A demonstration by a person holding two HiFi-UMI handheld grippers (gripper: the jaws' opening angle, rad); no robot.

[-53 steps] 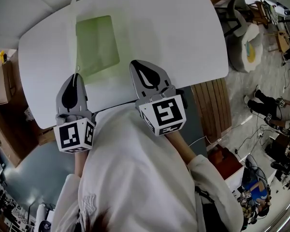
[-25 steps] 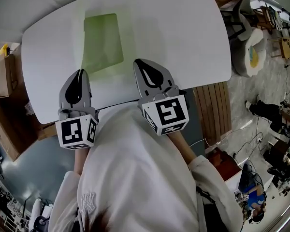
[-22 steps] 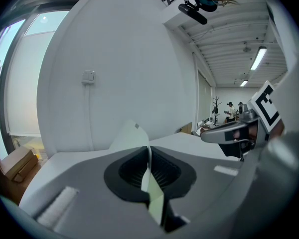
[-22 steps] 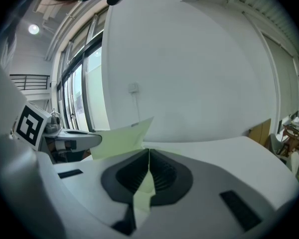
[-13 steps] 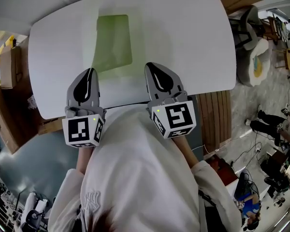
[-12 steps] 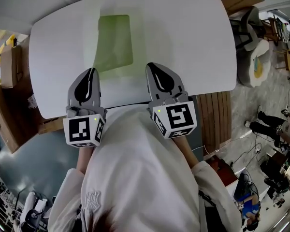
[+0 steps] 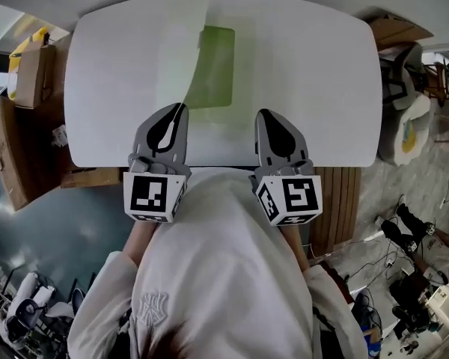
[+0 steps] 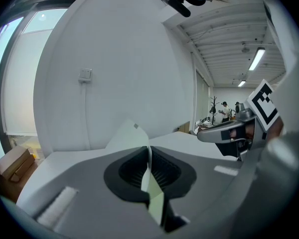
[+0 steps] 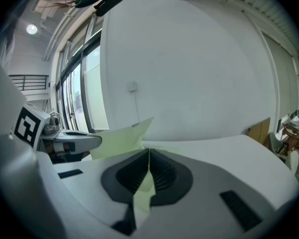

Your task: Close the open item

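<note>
Task item: a clear plastic folder [image 7: 218, 66] with a green sheet inside lies open on the white table [image 7: 322, 73], ahead of both my grippers at about 12 o'clock in the head view.
Long axis: it runs from 12 to 6 o'clock, with a short edge nearest me.
Facing: the cover leaf [image 7: 181, 51] stands up along the 9 o'clock long side. Its far corner tips toward 1 o'clock, so the folder gapes toward 3 o'clock.
Left gripper [image 7: 179, 109]: my jaws are pressed together on the near edge of the raised cover leaf, and the thin sheet runs edge-on between the pads in the left gripper view.
Right gripper [image 7: 269, 115]: my jaws are closed on a pale green sliver of the folder's lower leaf at its near 3 o'clock corner.
Spacing: the two grippers sit side by side at the near table edge, well apart, both pointing toward 12 o'clock.
Marker cubes: one rides behind each gripper, just above my white top [image 7: 217, 275].
Change from two seconds ago: the cover then stood almost edge-on at the green sheet's 9 o'clock side. Now it leans across that edge and less green shows.
Change in view: the table then sat skewed in the head view and now lies squarer.
Grip since then: both pairs of jaws are clamped as before.
</note>
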